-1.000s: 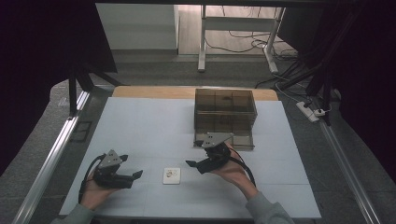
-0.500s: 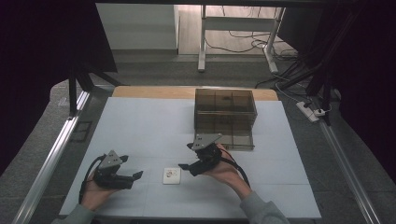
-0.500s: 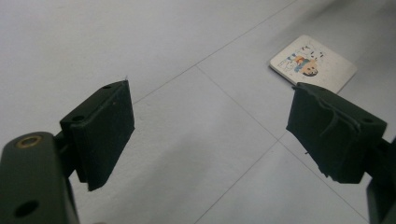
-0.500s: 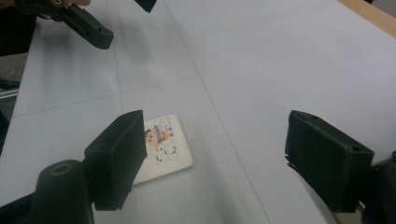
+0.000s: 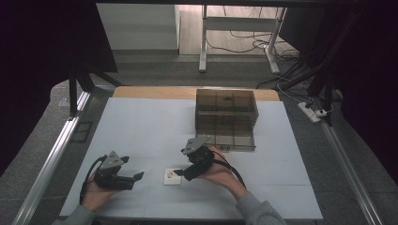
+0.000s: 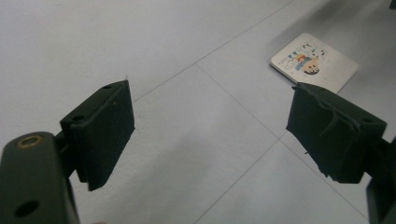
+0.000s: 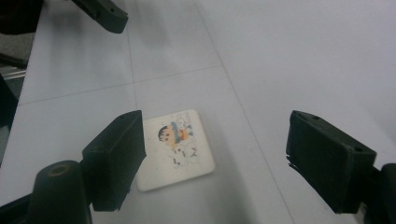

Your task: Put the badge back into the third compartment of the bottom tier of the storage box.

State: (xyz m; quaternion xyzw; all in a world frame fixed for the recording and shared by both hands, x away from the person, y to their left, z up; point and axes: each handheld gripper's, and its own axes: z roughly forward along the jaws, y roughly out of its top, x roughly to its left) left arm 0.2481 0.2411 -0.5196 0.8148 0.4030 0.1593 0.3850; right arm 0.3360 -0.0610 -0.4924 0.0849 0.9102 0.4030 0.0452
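Note:
A small white square tile with a cartoon figure (image 5: 172, 176) lies flat on the white table (image 5: 155, 122), between my two grippers. My right gripper (image 5: 181, 173) hovers at the tile's right edge, and its jaws have just been opening. In the right gripper view the tile (image 7: 180, 149) lies on the table below the open gripper (image 7: 217, 136), close to the left jaw, with no pad pressing on it. My left gripper (image 5: 138, 176) rests open to the left of the tile. The left gripper view shows the tile (image 6: 314, 61) beyond the right jaw of the empty gripper (image 6: 210, 112).
A brown see-through box with compartments (image 5: 226, 117) stands at the back right of the table, just behind my right hand. Metal rails (image 5: 51, 154) run along both table sides. The left gripper's jaw (image 7: 100, 14) shows at the top left of the right gripper view.
My right gripper has moved left and slightly down, from near the box to the tile's right edge. The left gripper and the tile have stayed put.

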